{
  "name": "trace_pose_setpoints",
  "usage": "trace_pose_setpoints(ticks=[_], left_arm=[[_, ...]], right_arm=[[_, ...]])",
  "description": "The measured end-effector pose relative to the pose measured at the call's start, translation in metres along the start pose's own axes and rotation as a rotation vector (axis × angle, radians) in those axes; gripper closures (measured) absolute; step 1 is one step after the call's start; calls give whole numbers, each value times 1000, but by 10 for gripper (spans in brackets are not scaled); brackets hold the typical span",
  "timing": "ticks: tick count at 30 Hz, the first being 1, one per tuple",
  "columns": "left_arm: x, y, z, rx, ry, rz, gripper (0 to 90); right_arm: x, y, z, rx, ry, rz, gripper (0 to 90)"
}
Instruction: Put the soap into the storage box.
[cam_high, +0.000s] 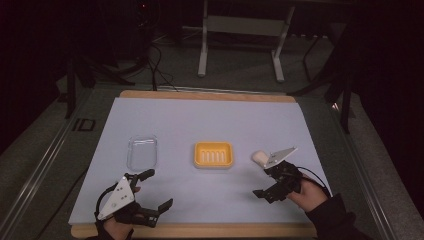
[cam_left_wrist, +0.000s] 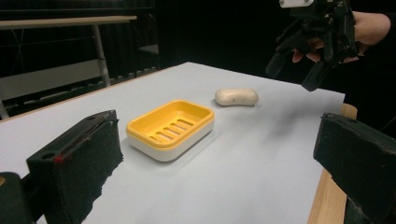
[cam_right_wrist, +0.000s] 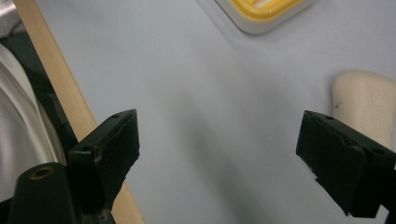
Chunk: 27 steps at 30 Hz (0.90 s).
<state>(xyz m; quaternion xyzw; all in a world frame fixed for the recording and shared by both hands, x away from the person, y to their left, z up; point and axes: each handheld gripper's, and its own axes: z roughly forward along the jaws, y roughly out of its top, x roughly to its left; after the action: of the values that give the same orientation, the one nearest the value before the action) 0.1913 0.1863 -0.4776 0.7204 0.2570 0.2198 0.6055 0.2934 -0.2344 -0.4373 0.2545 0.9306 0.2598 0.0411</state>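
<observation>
The right gripper (cam_high: 274, 182) hovers wide open and empty just near of the cream soap bar (cam_high: 259, 157), which lies on the white mat (cam_high: 200, 125) right of the yellow soap dish (cam_high: 213, 154). The left gripper (cam_high: 152, 189) is also wide open and empty. No writing is legible.

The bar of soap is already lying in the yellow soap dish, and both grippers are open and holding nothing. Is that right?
Not quite. The bar of soap lies on the table's pale sheet, beside the yellow soap dish and apart from it; the dish is empty, as the left gripper view shows. The left gripper and right gripper are indeed open and holding nothing.
</observation>
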Motion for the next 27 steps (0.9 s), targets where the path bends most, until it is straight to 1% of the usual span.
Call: trace_pose_setpoints(ticks=[1, 2, 3, 4, 5, 6, 11, 14, 16, 19, 22, 25, 26, 27], left_arm=[[0, 0, 0, 0, 0, 0, 11], [0, 0, 0, 1, 0, 0, 12], [0, 0, 0, 4, 1, 2, 11], [0, 0, 0, 5, 2, 1, 11], [0, 0, 0, 5, 2, 1, 11], [0, 0, 0, 4, 2, 0, 11], [0, 0, 0, 7, 3, 3, 11], [0, 0, 0, 7, 6, 2, 11], [0, 0, 0, 5, 9, 1, 11], [0, 0, 0, 5, 9, 2, 11], [0, 0, 0, 7, 8, 4, 12], [0, 0, 0, 9, 9, 5, 11], [0, 0, 1, 9, 8, 4, 11], [0, 0, 1, 9, 8, 4, 11]], right_arm=[[0, 0, 0, 0, 0, 0, 133], [-2, 1, 1, 19, 9, -1, 133], [-3, 3, 2, 59, -5, -22, 135], [-3, 4, 3, 79, 1, -24, 135], [-3, 4, 3, 79, 1, -24, 135], [-3, 6, 4, 119, 5, -38, 136], [-4, 12, 9, 226, 5, -39, 136], [-4, 16, 10, 262, -11, -44, 129], [-5, 18, 10, 278, -11, -33, 127], [-6, 20, 12, 317, -16, -35, 119], [-7, 21, 15, 366, -20, -49, 121], [-8, 21, 19, 411, -48, -76, 133], [-9, 22, 20, 422, -58, -76, 135], [-10, 22, 20, 432, -53, -71, 135]])
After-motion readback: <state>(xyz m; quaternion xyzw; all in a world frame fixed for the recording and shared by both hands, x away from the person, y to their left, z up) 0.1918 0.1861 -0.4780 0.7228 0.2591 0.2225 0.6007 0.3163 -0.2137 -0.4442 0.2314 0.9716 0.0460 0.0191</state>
